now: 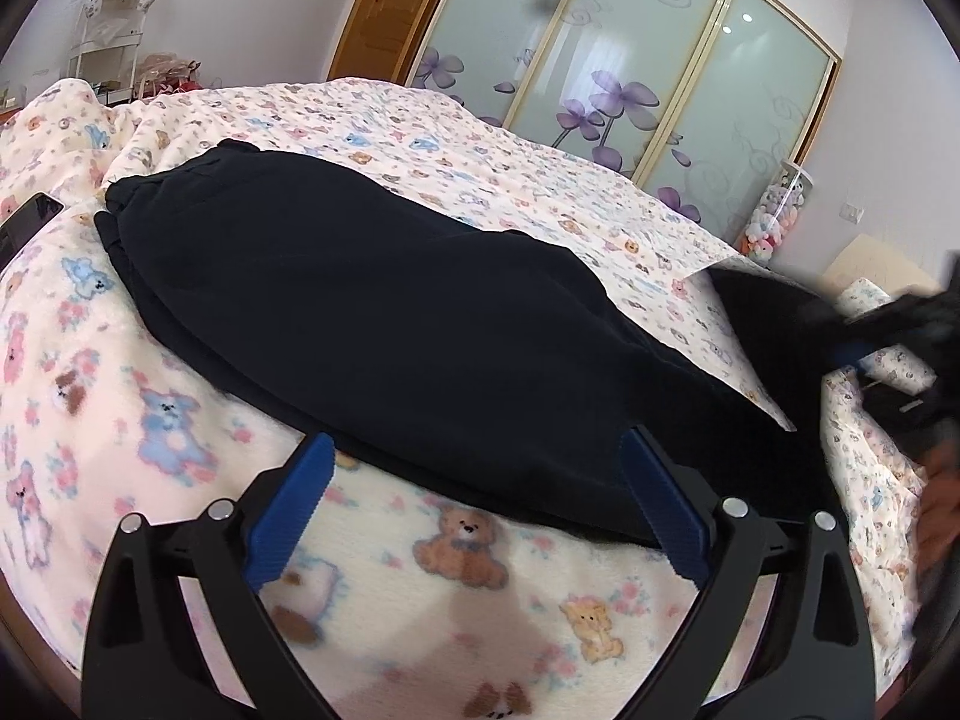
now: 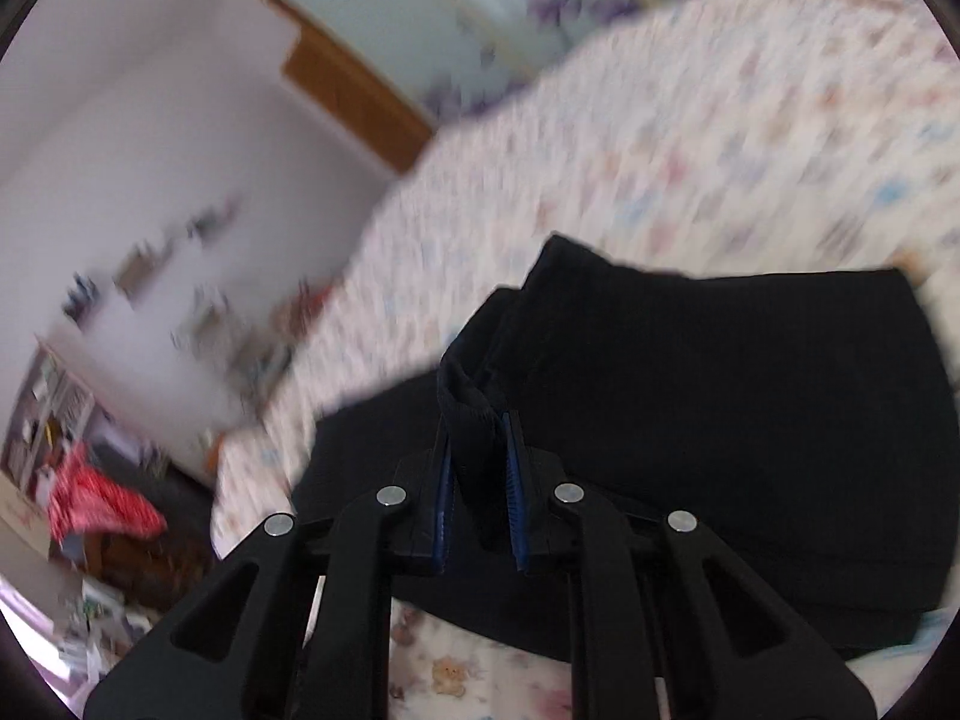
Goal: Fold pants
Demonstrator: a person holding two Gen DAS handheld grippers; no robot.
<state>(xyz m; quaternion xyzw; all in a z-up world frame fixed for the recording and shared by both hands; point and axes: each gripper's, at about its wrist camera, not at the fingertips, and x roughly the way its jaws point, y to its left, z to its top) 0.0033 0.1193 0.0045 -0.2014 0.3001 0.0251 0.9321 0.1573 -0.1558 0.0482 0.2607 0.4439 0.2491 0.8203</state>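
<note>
Black pants [image 1: 372, 300] lie along the bed, waistband at the far left, legs running to the near right. My left gripper [image 1: 477, 450] is open, its blue pads at the near edge of the pants, touching nothing firmly. In the right wrist view my right gripper [image 2: 478, 420] is shut on a ribbed black cuff [image 2: 465, 396] of the pants [image 2: 720, 420] and holds it raised above the layered fabric. The right gripper also shows blurred at the right edge of the left wrist view [image 1: 900, 336].
The bed carries a cream teddy-bear blanket [image 1: 180, 420] and a floral sheet [image 1: 480, 138]. A dark phone [image 1: 30, 216] lies at the far left of the bed. A glass wardrobe [image 1: 630, 60] stands behind. A red cloth [image 2: 102, 498] lies on the floor.
</note>
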